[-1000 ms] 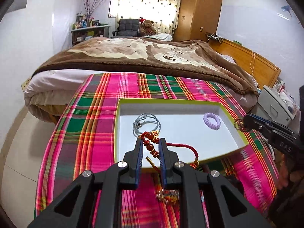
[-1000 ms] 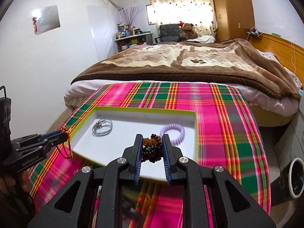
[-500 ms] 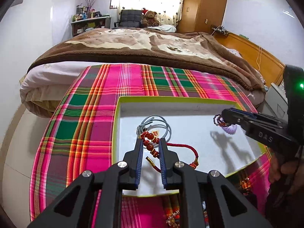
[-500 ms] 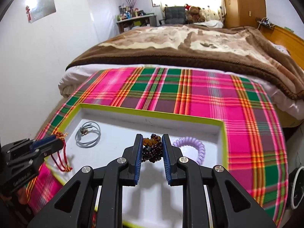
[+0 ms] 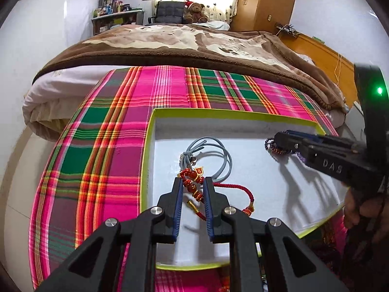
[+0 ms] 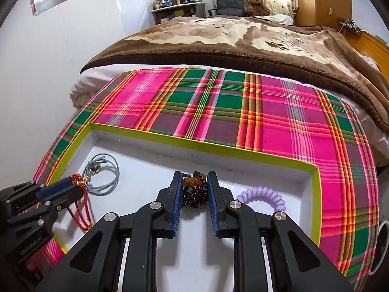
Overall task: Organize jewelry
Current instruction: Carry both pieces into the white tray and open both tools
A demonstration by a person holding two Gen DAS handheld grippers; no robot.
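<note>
Left gripper up close, its 2 blue pads nearly together and pinching a red bead bracelet, with the red cord trailing out to the right and hanging down over the white floor of the tray. Right gripper is also narrowed, clamped on a bunch of dark beads, garnet-coloured with a few amber ones on top, held over the tray's right half. Just beside that gripper's right finger, a lilac coil band lies flat on the tray floor. Just past the left gripper's tips, a grey cord loop lies on the tray's left side, knot toward the left wall. From the left view the right gripper comes in from the right edge, beads dangling at its tip, a person's hand on the handle. The tray has a lime-green rim and sits on a pink and green plaid cloth. Beyond the cloth, a bed under a brown blanket. At the far wall, a teddy bear in a red hat, beside a dark chair, curtains behind.
</note>
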